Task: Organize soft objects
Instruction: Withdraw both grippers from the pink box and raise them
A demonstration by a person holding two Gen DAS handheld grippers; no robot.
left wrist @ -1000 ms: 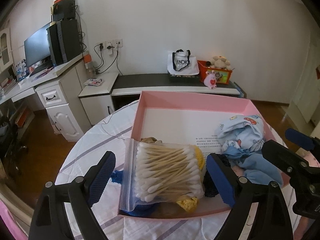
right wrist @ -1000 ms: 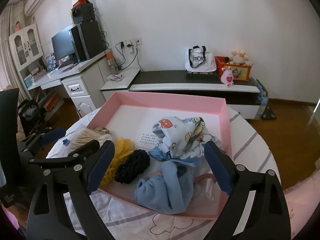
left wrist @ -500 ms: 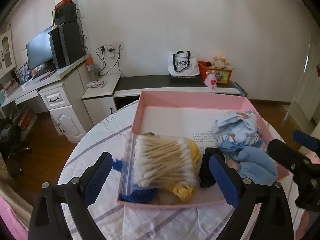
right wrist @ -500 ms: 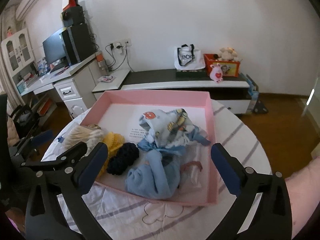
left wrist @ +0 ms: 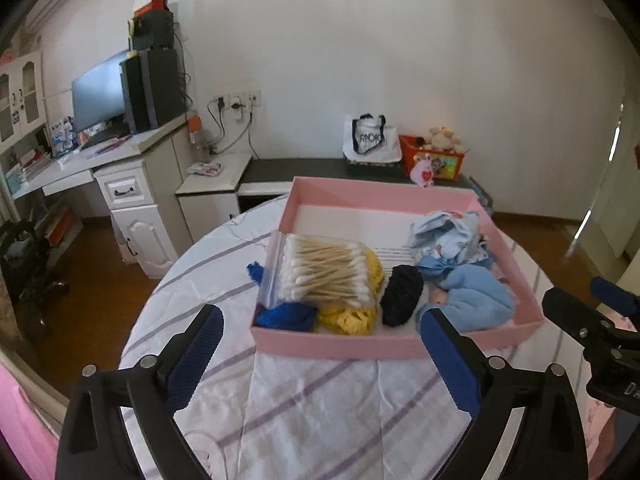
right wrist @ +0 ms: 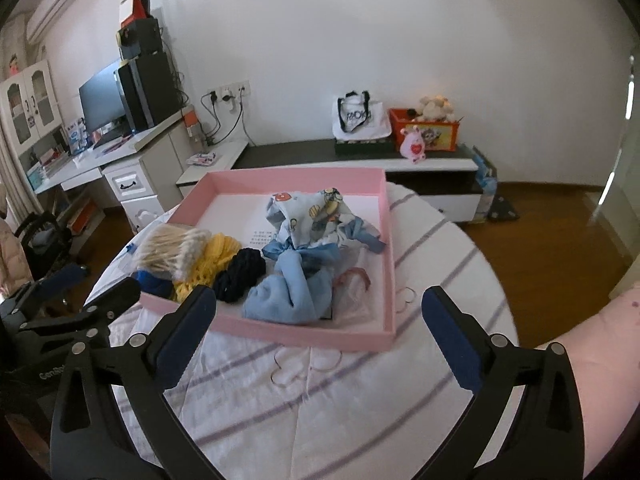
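1. Right now both of your tools hang back over the striped surface [left wrist: 320, 400] with nothing held: the left gripper [left wrist: 320, 356] has just been opening and stands apart, the right gripper [right wrist: 320, 328] is spread wide too.
2. Everything soft sits in the pink box [left wrist: 344, 346]: cotton-swab bag [left wrist: 320, 270] at 9 o'clock, yellow knit [left wrist: 352, 318] and dark scrunchie [right wrist: 240, 274] near the middle, blue cloth [right wrist: 288, 292] and printed fabric [right wrist: 316, 216] toward 3 o'clock.
3. Judging by this, the placing looks finished; next, check for strays, like the blue piece [left wrist: 255, 272] outside the box's 9 o'clock wall.
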